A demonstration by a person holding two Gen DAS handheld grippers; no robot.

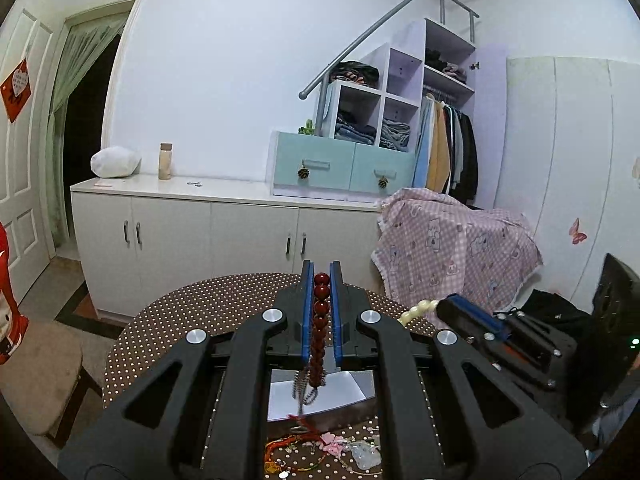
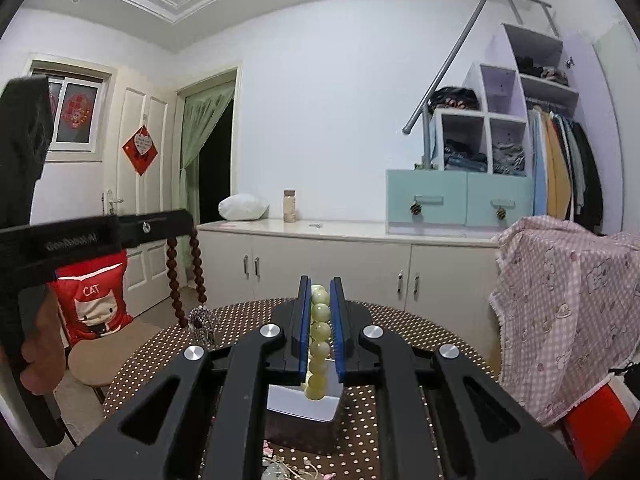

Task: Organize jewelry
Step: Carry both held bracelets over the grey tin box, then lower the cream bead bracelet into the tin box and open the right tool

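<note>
Left wrist view showed the left hand-held gripper [image 1: 321, 280] clenched on a string of dark red beads [image 1: 321, 312], which ran between its blue pads and hung down over a white-lined box [image 1: 352, 394] on the dotted table [image 1: 192, 312]. Loose jewelry [image 1: 320, 450] lay on the table just in front of the box. Right wrist view showed the right hand-held gripper [image 2: 320, 292] clamped on a string of pale green beads [image 2: 320, 336], lifted above the same box [image 2: 304, 404]. At the left of that view the red strand [image 2: 176, 280] dangled in a loop from the other gripper, held up in a person's hand [image 2: 40, 356].
</note>
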